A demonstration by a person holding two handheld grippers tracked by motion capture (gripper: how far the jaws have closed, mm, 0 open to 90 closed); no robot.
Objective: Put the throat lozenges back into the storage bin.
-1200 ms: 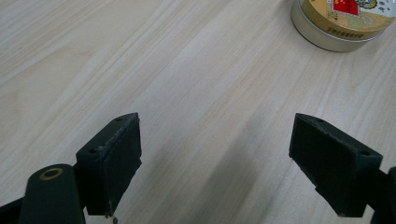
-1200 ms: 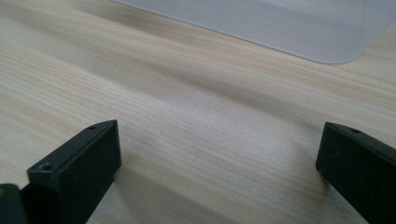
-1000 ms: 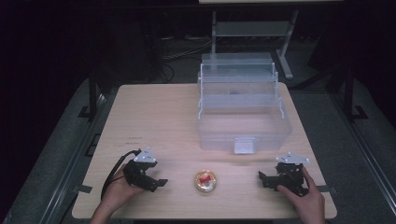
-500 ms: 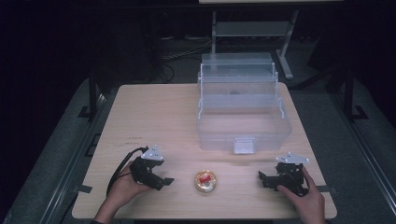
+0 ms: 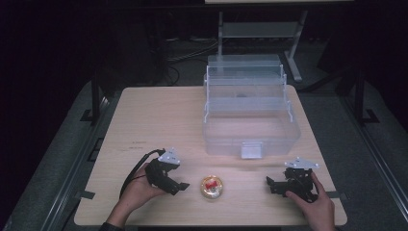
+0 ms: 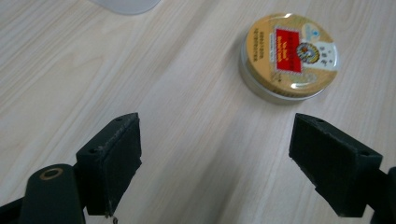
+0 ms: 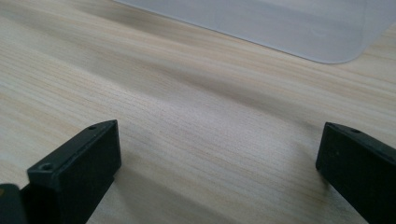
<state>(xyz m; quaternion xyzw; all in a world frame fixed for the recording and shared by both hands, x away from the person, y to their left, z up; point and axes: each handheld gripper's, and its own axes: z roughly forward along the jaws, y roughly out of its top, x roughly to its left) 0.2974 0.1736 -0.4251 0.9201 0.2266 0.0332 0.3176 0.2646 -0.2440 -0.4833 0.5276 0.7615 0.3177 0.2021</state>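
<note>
Tin (image 5: pixel 211 186) sits flat on the desk (image 5: pixel 159 115) just right of your left tongs (image 5: pixel 179 186), ahead and right of their wide jaws, far nearer than the right tongs (image 5: pixel 272 186), also wide, empty.

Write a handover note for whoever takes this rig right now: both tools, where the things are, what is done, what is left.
Left tool: open, empty, low over the table, jaws pointed at the small round gold-lidded tin with a red label, which lies just ahead of them, untouched.
Right tool: open, empty, near the table's front right, aimed toward the clear plastic tiered storage box.
The tin sits on the light wooden table at front centre, between the two tools, lid up. The box stands open behind it.
Done: nothing gripped or moved into the box.
Left: probably close the left tool on the tin and carry it to the box.
</note>
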